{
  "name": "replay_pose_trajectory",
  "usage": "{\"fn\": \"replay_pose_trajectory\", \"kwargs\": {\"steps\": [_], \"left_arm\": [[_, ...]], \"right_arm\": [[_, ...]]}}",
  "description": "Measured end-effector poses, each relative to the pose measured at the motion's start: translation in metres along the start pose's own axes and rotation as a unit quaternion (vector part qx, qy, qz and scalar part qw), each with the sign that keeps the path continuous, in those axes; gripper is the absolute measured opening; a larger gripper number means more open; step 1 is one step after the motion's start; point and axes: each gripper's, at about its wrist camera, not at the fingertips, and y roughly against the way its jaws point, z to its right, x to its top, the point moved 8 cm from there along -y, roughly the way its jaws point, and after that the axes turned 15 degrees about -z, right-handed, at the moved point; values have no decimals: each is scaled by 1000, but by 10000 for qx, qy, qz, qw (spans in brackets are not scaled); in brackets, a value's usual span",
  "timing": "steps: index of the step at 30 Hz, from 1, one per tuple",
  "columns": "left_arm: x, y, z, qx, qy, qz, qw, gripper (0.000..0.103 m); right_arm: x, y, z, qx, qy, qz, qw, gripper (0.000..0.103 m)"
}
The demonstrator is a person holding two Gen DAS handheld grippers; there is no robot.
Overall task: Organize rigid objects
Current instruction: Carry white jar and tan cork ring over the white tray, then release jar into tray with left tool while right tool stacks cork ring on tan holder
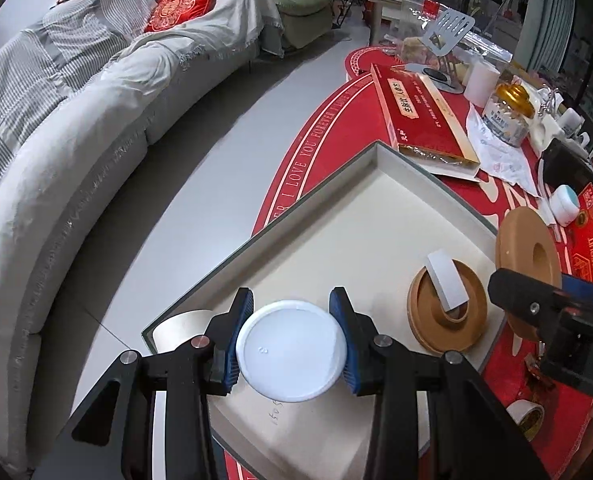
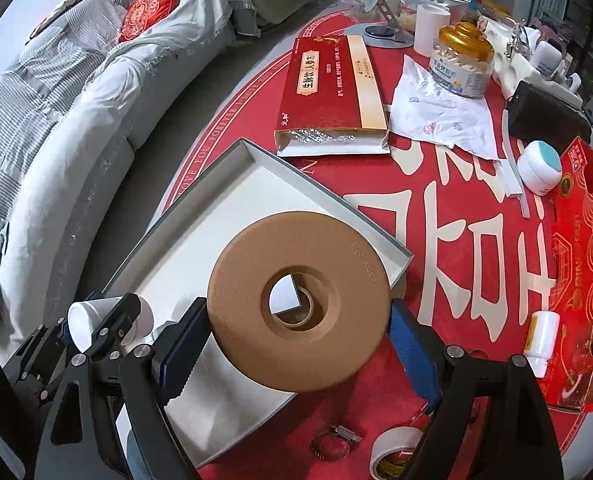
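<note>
The shallow grey tray (image 1: 380,208) with its cream floor is the landmark here, and both held things hang over it. The left gripper (image 1: 290,354) is clamped on a white cup (image 1: 290,350), seen base-on, its blue pads pressing the cup's sides from left and right; the jaws are drawn in close, since the cup is narrow. The cup sits above the tray's near part, probably so it can be set down inside the rim.

The right gripper (image 2: 296,344) stands wide, its blue pads bearing on opposite edges of a tan ring-shaped disc (image 2: 298,300); the width of the disc is what keeps the jaws so far apart. It is held face-up above the tray's near right corner. Through its centre hole a second tan ring (image 1: 447,306) shows, lying on the tray floor with a white card (image 1: 446,280) propped in it. That alignment suggests the disc is meant to go onto its mate, as lid on base, though this is a judgement.

Beyond the tray's far corner lies a red flat box (image 2: 332,88), open at its end. Further right of it stand a gold-lidded jar (image 2: 462,62) and a small white pot (image 2: 540,172). A tape roll (image 2: 396,452) lies on the red cloth (image 2: 456,240) just off the tray's near edge.
</note>
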Motion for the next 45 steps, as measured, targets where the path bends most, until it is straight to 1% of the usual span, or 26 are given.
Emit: {"fn": "replay_pose_trajectory", "kwargs": {"steps": [18, 24, 25, 26, 27, 29, 30, 32, 34, 35, 36, 37, 38, 39, 40, 42, 45], "left_arm": [[6, -20, 3, 47, -88, -114, 9999, 43], [7, -25, 7, 15, -217, -85, 9997, 43], [7, -26, 9, -17, -258, -84, 9996, 47], [7, -28, 11, -30, -300, -107, 9995, 55], [6, -28, 11, -3, -308, -135, 9994, 79], [6, -26, 11, -42, -289, -92, 9995, 97], [6, -24, 12, -91, -289, -46, 9995, 103], [4, -19, 13, -138, -318, 14, 9994, 103], [1, -18, 15, -187, -405, -76, 9990, 103], [-2, -18, 17, -281, -460, -153, 9984, 103], [-3, -18, 19, -354, -480, -194, 9980, 103], [-7, -17, 20, -465, -480, -245, 9975, 103], [-9, -15, 21, -507, -471, -240, 9973, 103], [-12, -13, 22, -535, -475, -209, 9972, 103], [-14, -10, 23, -554, -491, -176, 9971, 103], [-19, -3, 26, -602, -506, -130, 9968, 103], [-27, 2, 31, -638, -543, -126, 9964, 103]], "right_arm": [[10, -25, -5, 17, 44, -170, 9998, 88], [13, -30, -3, 10, -19, -199, 9998, 88], [14, -31, -2, 7, -13, -200, 9998, 88], [14, -31, -3, 21, -3, -207, 9998, 88], [14, -32, -3, 71, 16, -226, 9997, 88], [12, -33, -1, 86, 1, -285, 9996, 88], [10, -33, 3, 64, -39, -306, 9995, 89], [7, -30, 9, 43, -104, -288, 9995, 89], [1, -23, 21, -18, -169, -169, 9997, 89], [-2, -19, 29, -79, -200, -79, 9997, 101], [-6, -13, 39, -196, -260, 58, 9995, 103], [-8, -7, 52, -365, -324, 249, 9985, 103], [-10, -3, 62, -536, -376, 344, 9973, 103], [-11, 1, 79, -808, -462, 452, 9946, 103], [-10, 2, 92, -983, -539, 456, 9926, 103], [-8, 1, 121, -1210, -820, 450, 9882, 103], [-3, -6, 154, -1318, -1222, 419, 9828, 103]]}}
